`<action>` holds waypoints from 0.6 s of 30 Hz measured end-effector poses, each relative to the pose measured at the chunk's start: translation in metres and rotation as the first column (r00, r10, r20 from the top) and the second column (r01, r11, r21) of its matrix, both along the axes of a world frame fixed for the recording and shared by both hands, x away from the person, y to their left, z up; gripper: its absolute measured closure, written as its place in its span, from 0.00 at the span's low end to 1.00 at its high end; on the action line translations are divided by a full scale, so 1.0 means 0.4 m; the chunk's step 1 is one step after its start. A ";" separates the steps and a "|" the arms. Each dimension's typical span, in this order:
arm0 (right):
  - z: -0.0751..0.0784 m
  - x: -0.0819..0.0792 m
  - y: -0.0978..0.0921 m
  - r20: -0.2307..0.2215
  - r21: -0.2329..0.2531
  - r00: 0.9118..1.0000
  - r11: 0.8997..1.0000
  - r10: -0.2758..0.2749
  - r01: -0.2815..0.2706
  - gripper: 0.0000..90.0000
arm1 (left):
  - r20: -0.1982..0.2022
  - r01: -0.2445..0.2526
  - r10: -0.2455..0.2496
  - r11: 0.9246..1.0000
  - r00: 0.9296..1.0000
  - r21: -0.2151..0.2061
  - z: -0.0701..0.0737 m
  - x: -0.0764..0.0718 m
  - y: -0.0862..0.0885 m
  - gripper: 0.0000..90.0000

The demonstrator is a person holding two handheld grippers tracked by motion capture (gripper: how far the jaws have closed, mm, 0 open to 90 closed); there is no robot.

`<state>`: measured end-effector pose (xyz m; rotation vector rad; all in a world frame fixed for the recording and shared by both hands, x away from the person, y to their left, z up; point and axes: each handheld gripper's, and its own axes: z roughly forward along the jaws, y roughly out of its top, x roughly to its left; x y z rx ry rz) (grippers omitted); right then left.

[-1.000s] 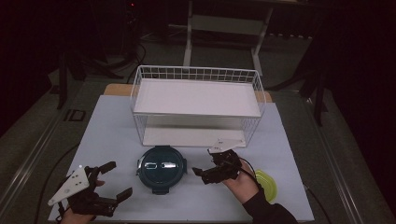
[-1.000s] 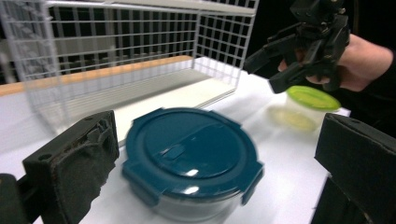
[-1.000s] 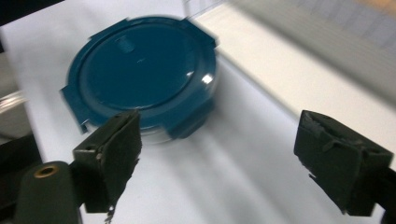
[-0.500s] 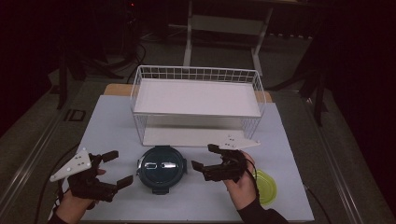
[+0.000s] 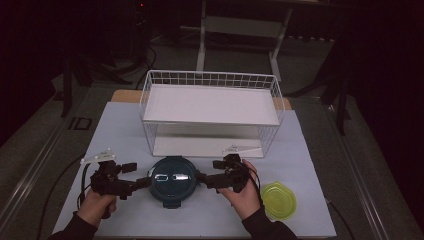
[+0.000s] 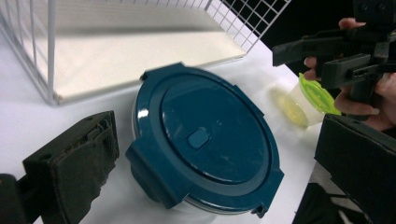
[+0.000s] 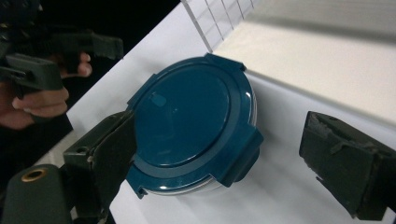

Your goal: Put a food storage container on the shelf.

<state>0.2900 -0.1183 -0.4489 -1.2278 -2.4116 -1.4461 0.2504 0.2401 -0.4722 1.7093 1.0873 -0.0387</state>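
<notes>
A round container with a dark blue clip-on lid (image 5: 172,181) sits on the white table in front of the wire rack. My left gripper (image 5: 136,175) is open at its left side, jaw tips close to the rim. My right gripper (image 5: 212,172) is open at its right side. In the left gripper view the blue lid (image 6: 205,140) lies between and beyond the open jaws of that gripper (image 6: 218,140). In the right gripper view, that gripper (image 7: 229,154) straddles the container (image 7: 187,116), one jaw against its rim and the other well apart.
A white wire rack (image 5: 210,115) with a shelf stands just behind the container. A small container with a yellow-green lid (image 5: 279,200) rests at the right, beside the person's right hand. The table's front edge is close behind both hands.
Both grippers have closed in on the blue container from either side; the left one came up and to the right, the right one slid left. The container has not moved.
</notes>
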 end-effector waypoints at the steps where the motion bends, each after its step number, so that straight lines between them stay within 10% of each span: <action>1: -0.006 0.005 0.001 -0.012 -0.002 1.000 1.000 0.001 -0.001 0.12 | -0.019 -0.005 0.005 1.000 1.000 0.000 -0.007 0.005 0.002 0.00; 8: -0.048 0.032 0.007 -0.148 0.001 0.989 1.000 -0.008 0.008 0.17 | -0.180 -0.038 0.032 0.999 0.983 -0.033 -0.056 0.042 0.015 0.00; 18: -0.099 0.064 0.010 -0.317 0.002 0.947 0.999 -0.047 0.050 0.27 | -0.344 -0.073 0.046 0.995 0.938 -0.065 -0.098 0.067 0.024 0.20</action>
